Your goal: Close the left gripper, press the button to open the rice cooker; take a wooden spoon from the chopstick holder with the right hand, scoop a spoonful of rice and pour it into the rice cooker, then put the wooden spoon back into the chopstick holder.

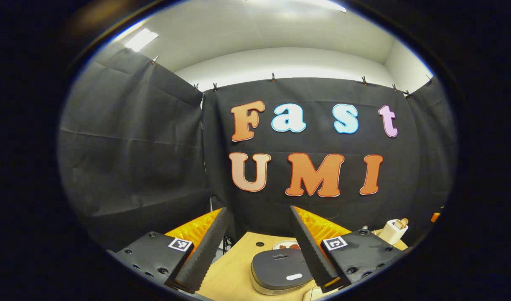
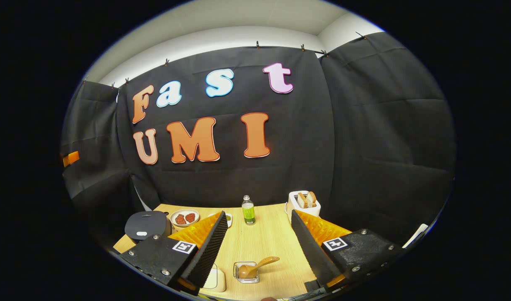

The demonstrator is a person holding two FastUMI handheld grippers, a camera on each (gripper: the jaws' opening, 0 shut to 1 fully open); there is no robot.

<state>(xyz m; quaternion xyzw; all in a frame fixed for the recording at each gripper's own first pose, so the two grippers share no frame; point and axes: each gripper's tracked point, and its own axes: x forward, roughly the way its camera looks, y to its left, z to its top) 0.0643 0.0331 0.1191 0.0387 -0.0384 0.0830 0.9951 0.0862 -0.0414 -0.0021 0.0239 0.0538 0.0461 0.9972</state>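
Note:
The rice cooker has a dark flat lid, shut, with a white button near its front. It sits just below and ahead of my left gripper, whose fingers stand wide apart with nothing between them. In the right gripper view the rice cooker stands at the table's far left. A wooden spoon rests bowl-down in a small clear holder, handle leaning right, low between the fingers of my open right gripper. A cream-white container is half hidden behind one finger.
A plate of red pieces sits beside the cooker, with a small bowl next to it. A green bottle and a white toaster with bread stand at the back of the wooden table. Black cloth walls close in behind.

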